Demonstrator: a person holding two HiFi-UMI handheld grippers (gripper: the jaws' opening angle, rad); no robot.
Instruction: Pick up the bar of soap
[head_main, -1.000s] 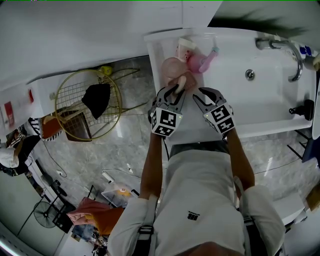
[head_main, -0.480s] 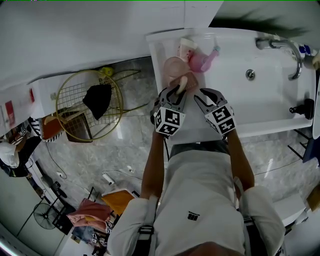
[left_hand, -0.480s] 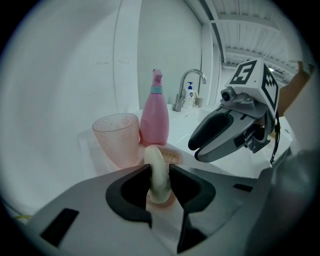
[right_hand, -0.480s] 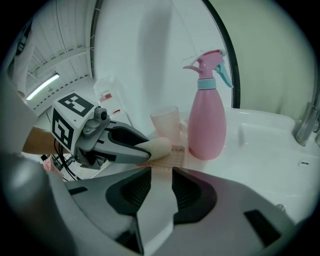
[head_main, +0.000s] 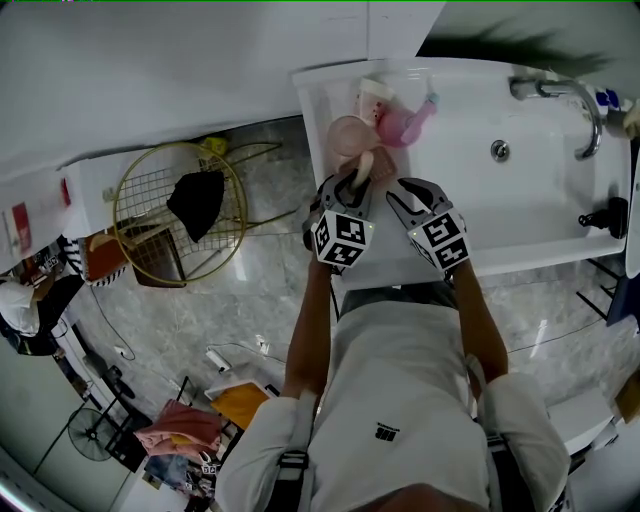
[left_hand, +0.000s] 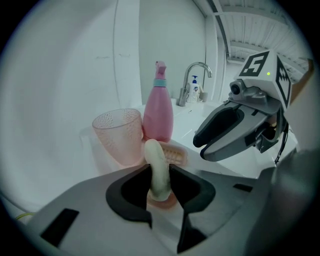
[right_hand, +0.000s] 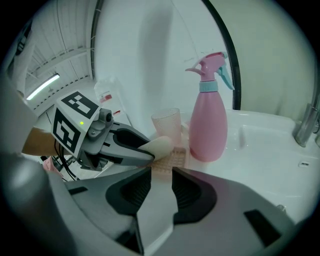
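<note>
The cream bar of soap (left_hand: 159, 167) stands on edge between the jaws of my left gripper (left_hand: 161, 176), which is shut on it just above the pink ribbed soap dish (left_hand: 176, 153). In the head view the left gripper (head_main: 357, 178) holds the soap (head_main: 363, 167) at the white counter's left end. The right gripper view shows the soap (right_hand: 160, 144) sticking out of the left gripper's tips (right_hand: 144, 151). My right gripper (right_hand: 161, 176) hovers close beside it, its jaws a little apart with only counter between them, and it appears in the head view too (head_main: 402, 192).
A pink spray bottle (left_hand: 158, 117) and a pink dotted cup (left_hand: 119, 135) stand right behind the soap dish. The basin (head_main: 520, 190) and chrome faucet (head_main: 582, 100) lie to the right. A gold wire basket (head_main: 175, 210) stands on the floor to the left.
My left gripper has shifted slightly, still shut on the soap. The right gripper has stayed in place.
</note>
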